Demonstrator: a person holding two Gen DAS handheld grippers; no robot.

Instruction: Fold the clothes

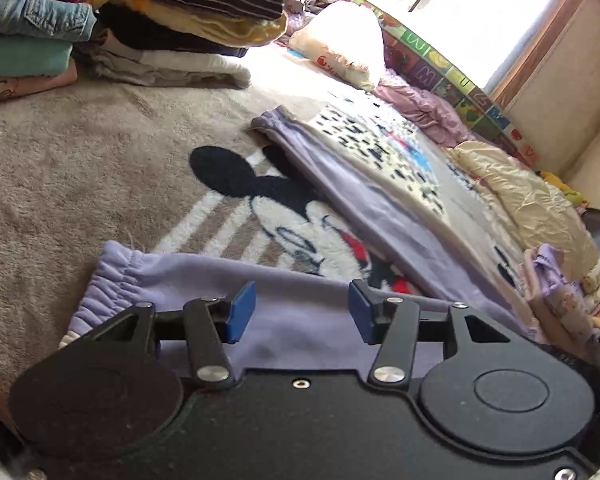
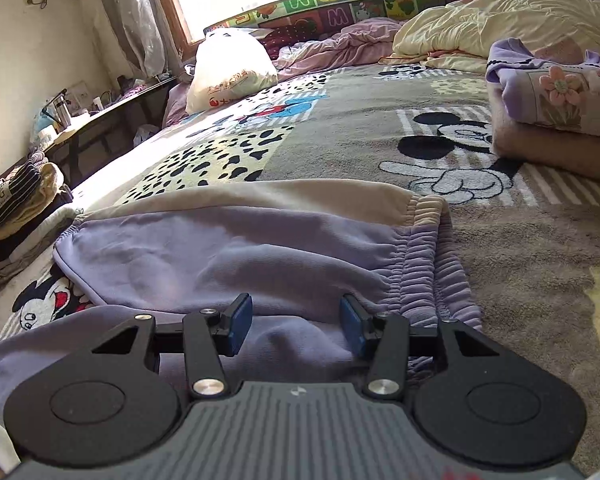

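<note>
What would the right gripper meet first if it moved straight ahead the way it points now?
The right gripper, jaws open, would most likely run into the lilac trousers lying bunched on the blanket right ahead of its fingers; depth is hard to judge.

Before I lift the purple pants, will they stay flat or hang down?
The pants look soft and already wrinkle, so they will likely droop from each tool. The gathered waistband seems thicker, probably easier to grip. Likely light.
</note>
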